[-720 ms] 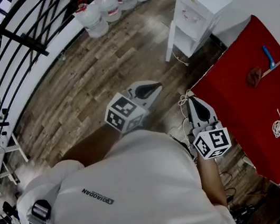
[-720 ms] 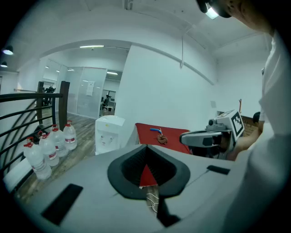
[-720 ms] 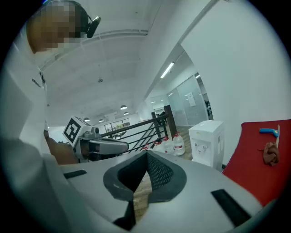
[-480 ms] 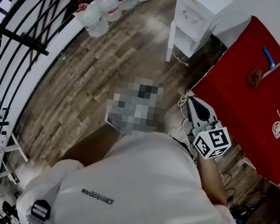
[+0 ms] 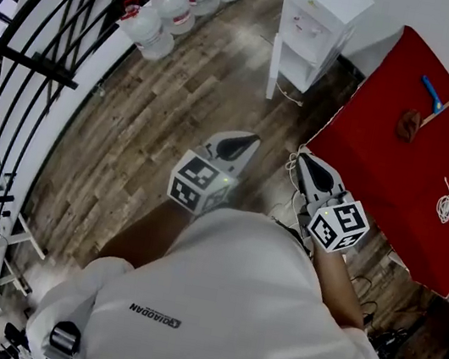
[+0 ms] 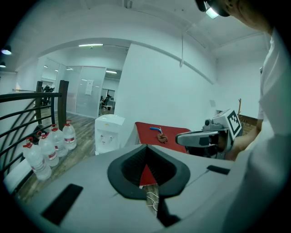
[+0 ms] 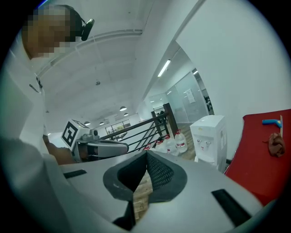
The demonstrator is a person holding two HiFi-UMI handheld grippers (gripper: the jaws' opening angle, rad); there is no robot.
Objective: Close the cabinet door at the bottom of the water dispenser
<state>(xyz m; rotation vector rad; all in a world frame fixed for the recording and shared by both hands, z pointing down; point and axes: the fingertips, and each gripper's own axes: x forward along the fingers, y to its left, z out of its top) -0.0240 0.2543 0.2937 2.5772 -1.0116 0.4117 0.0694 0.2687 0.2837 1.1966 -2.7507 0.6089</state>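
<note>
Head view showed the water dispenser (image 5: 320, 19) at twelve o'clock, well apart from both tongs, its cabinet door (image 5: 274, 64) standing open at seven o'clock. Left tongs (image 5: 239, 144) and right tongs (image 5: 308, 168) were closed, empty. Best probably to step closer, then nudge the door's free edge with the closed tips.

The water dispenser (image 5: 319, 19) is set on the floor (image 5: 174, 123) between the bottles (image 5: 163, 13), at the left, and the counter (image 5: 380, 176), at the right.
</note>
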